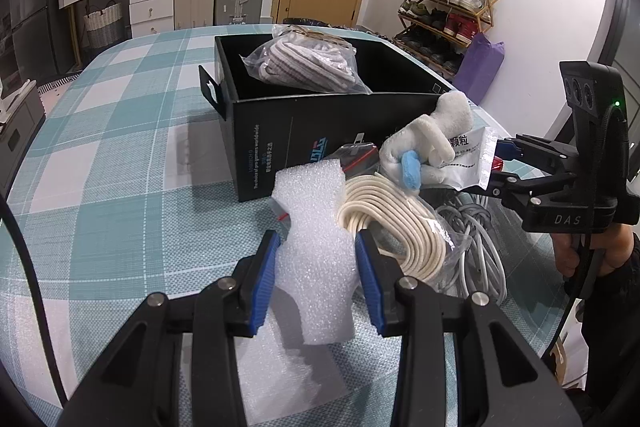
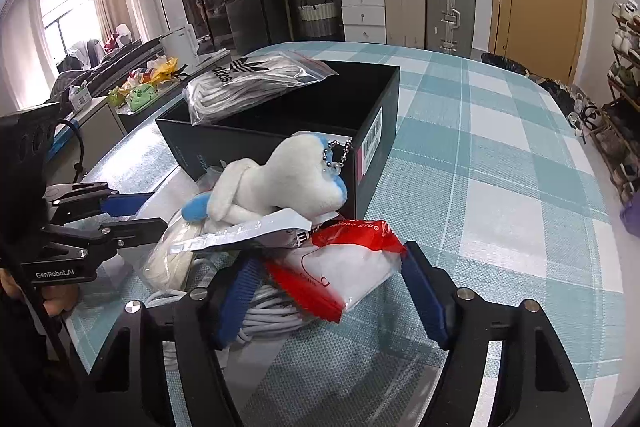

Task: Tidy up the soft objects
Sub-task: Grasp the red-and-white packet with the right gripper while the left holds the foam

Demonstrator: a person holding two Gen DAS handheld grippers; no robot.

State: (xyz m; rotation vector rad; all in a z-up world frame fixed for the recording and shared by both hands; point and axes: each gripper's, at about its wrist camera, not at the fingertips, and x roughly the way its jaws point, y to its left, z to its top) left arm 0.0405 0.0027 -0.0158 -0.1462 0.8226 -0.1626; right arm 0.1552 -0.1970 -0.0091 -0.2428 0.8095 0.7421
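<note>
My left gripper (image 1: 318,237) is shut on a white foam piece (image 1: 316,267) that rests low over the table. In the right wrist view my right gripper (image 2: 330,255) is shut on a red and white packet (image 2: 344,271), its pads touching the packet's two ends. The packet lies on a coil of grey cable (image 2: 272,319). A white plush toy (image 2: 280,183) with blue parts leans on the pile, against a black box (image 2: 188,147). A bagged cream cord (image 1: 392,223) lies right of the foam. The box (image 1: 272,131) holds a bagged striped cloth (image 1: 308,63).
A printed white pouch (image 1: 468,159) lies under the plush. The right gripper (image 1: 500,165) shows at the pile's right side, a hand below it. The table wears a teal checked cloth (image 1: 120,167). Suitcases, drawers and a shoe rack stand beyond.
</note>
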